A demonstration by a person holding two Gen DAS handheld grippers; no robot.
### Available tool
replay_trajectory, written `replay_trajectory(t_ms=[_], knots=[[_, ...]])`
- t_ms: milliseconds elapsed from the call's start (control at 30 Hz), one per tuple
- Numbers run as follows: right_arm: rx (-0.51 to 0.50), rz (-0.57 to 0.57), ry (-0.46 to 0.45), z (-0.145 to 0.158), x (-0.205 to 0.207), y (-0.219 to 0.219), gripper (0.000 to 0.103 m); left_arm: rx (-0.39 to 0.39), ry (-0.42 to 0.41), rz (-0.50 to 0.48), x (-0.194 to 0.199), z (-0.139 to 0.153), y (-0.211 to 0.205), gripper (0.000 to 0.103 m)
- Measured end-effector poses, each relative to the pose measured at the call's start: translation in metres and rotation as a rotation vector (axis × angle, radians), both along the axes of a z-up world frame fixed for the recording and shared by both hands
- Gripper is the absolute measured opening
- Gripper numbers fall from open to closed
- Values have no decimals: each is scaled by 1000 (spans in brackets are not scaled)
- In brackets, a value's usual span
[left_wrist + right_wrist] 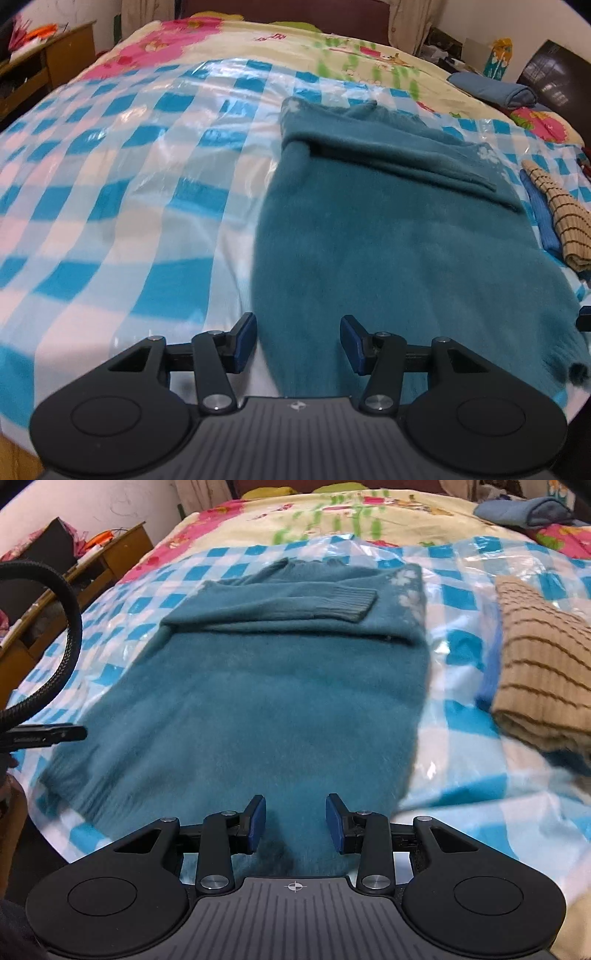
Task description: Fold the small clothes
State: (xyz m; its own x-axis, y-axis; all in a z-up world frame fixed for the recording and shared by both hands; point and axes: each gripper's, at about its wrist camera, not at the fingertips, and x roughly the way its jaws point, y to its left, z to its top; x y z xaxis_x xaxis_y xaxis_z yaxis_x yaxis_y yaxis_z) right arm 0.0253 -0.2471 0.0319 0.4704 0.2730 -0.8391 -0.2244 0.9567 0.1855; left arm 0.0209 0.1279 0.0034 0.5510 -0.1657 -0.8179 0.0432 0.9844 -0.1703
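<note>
Left wrist view shows the left tongs [298, 341] spread apart, grasping nothing, poised low over the near left edge of a teal sweater [399, 236]. One blue pad hangs over the bare checkered plastic sheet [122, 177], the other over the knit, so the garment's side edge runs between the jaws, a sensible stance for pinching that edge. Right wrist view shows the right tongs [295, 821] likewise released and empty, both pads above the fuzzy knit near the hem on the sweater's right half. The two tools flank the hem, which suggests a paired lift of the bottom toward the collar.

Farther out, the sweater lies flat on the bed, hem toward the cameras and collar away. Both sleeves appear already folded across the chest; one ribbed cuff [351, 603] rests on the upper body, just beside a pale flower pattern [406, 587] near the shoulder. By that layout the sleeve folds look finished and the lengthwise fold is not yet done.

The slick sheet keeps the work surface clean and lets the knit slide, so a shallow pinch could drag the sweater rather than raise it. To the right, well apart from the sweater, a beige striped garment [535, 672] sits folded on something blue, apparently the finished pile. A rolled blue cloth [491, 90] lies farther back on the floral bedspread [229, 40].
</note>
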Motion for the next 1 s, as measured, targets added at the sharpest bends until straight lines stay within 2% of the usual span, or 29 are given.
replay_trajectory(t_ms=[267, 333, 500, 667, 867, 933, 1000], knots=[[-49, 93, 51, 3, -22, 4, 44, 17, 27, -32, -22, 4, -3, 55], [16, 54, 98, -1, -21, -2, 49, -4, 33, -32, -27, 5, -1, 55], [162, -68, 197, -20, -17, -16, 50, -80, 71, -10, -29, 2, 5, 55], [248, -127, 185, -25, -21, -24, 50, -98, 90, -33, -33, 1, 1, 54], [344, -208, 185, -36, -24, -36, 51, -128, 106, 5, -29, -5, 3, 52], [374, -238, 184, -38, -26, -40, 42, -123, 105, 18, -29, -4, 2, 46], [412, -259, 190, -39, -29, -46, 20, -135, 98, 24, -30, -3, 4, 32]])
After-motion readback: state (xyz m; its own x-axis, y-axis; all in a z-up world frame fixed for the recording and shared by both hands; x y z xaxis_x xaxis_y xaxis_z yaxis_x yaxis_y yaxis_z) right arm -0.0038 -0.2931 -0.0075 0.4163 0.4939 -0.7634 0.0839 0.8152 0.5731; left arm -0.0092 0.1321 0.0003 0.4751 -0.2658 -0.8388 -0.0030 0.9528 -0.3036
